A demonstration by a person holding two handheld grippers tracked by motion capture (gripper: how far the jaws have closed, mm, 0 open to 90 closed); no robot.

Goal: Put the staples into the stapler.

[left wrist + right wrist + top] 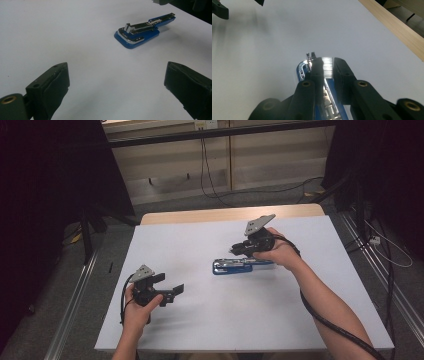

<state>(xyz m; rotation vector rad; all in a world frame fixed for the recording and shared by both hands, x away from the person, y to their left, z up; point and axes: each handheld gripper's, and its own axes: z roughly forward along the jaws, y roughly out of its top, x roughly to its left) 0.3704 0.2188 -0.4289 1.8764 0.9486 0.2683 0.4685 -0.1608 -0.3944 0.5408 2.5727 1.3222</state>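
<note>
blue stapler point(234, 265) lay mid-table on white sheet point(200, 320), opened up. right gripper point(239, 251) was clamped on a shiny strip at its magazine, likely loading staples. left gripper point(172, 290) hung released nearby. next: seat strip, close the top.

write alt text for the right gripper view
The right gripper has its two black jaws closed on a small strip of shiny staples, held just above an open blue stapler lying on a white table. A light wooden edge runs at upper right.
</note>
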